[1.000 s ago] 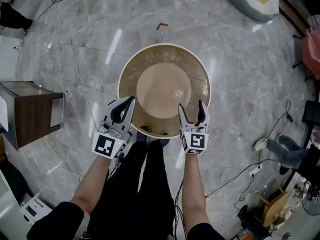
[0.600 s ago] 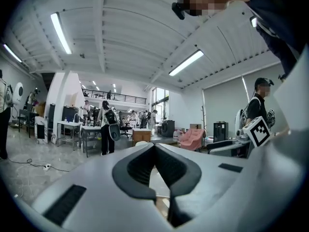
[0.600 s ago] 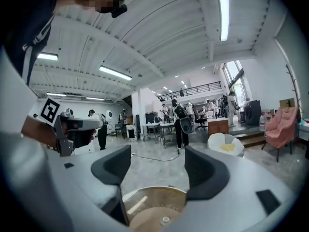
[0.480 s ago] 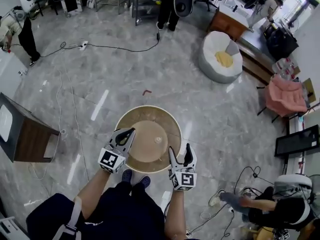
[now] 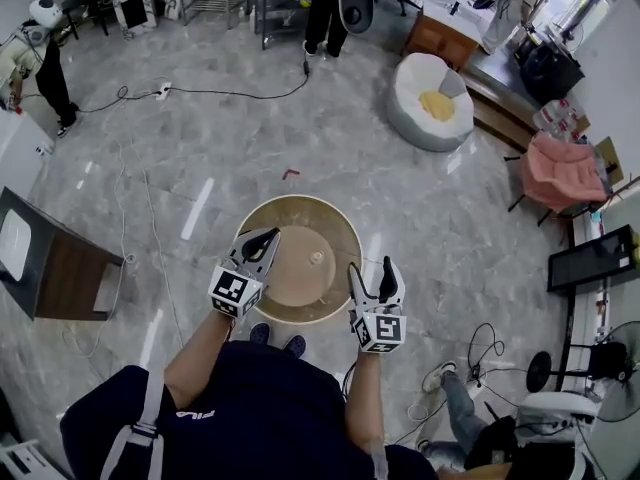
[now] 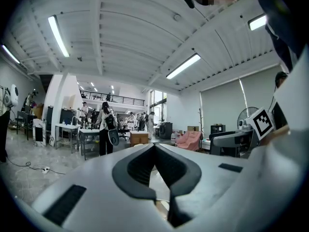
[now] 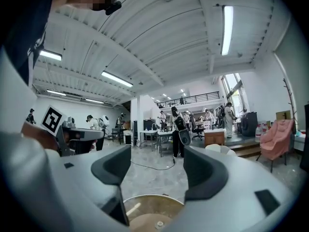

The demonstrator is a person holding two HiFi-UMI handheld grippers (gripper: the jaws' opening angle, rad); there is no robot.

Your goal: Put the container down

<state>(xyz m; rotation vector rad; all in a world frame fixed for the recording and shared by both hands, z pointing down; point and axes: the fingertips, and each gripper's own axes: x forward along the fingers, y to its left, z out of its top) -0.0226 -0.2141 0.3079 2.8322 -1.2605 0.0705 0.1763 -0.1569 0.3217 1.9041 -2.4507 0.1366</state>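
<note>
Floor [image 5: 200,138], grey marble, fills most of the head view; the container [image 5: 300,230], a big round tan tub w/ a raised disc [image 5: 295,273] inside, lies just ahead of the person's shoes [image 5: 295,345]; we read it as resting on the floor, tho the straight-down angle doesn't let us confirm contact.

Left gripper [image 5: 262,240] shows over the tub's near-left rim; in the left gripper view its jaws are clenched tip to tip w/ nothing pinched btw them. Right gripper [image 5: 372,271] shows over the near-right rim; in the right gripper view its jaws stand wide apart, released, w/ the tub's rim and inside visible well below and btw them; nothing held. Neither gripper looks to be touching the tub; both point out at the room, not down at it.

Smallest bit: a little knob [image 5: 317,258] near the disc's centre.

Step, as we judge it: put-down looks done, w/ the tub on the floor and both grippers free of it. Next move calls for little: keep both grippers clear of the rim so it isn't nudged, and check the tub sits flat.
</note>
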